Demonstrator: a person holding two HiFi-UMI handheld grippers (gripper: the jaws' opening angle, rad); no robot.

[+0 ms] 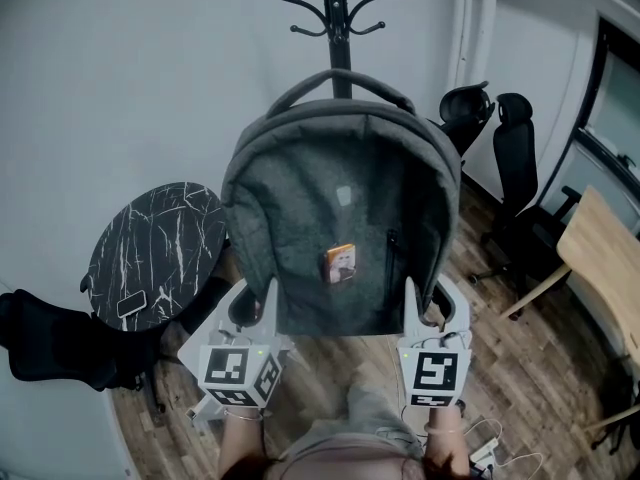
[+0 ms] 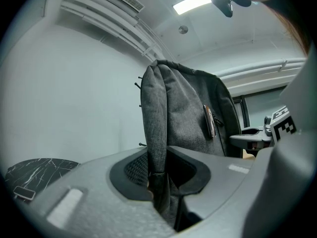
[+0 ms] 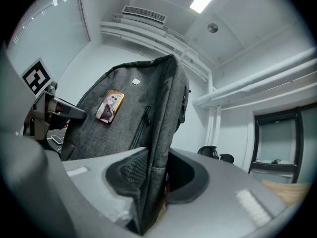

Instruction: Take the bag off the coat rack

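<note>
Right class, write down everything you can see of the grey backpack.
The backpack is dark grey woven-looking fabric, with an arched top handle, a zipped front pocket and a small picture card on its front. It is held upright in the air, the left claw and right claw each shut on a lower side edge. The coat rack stands behind it; the handle is on no hook.
</note>
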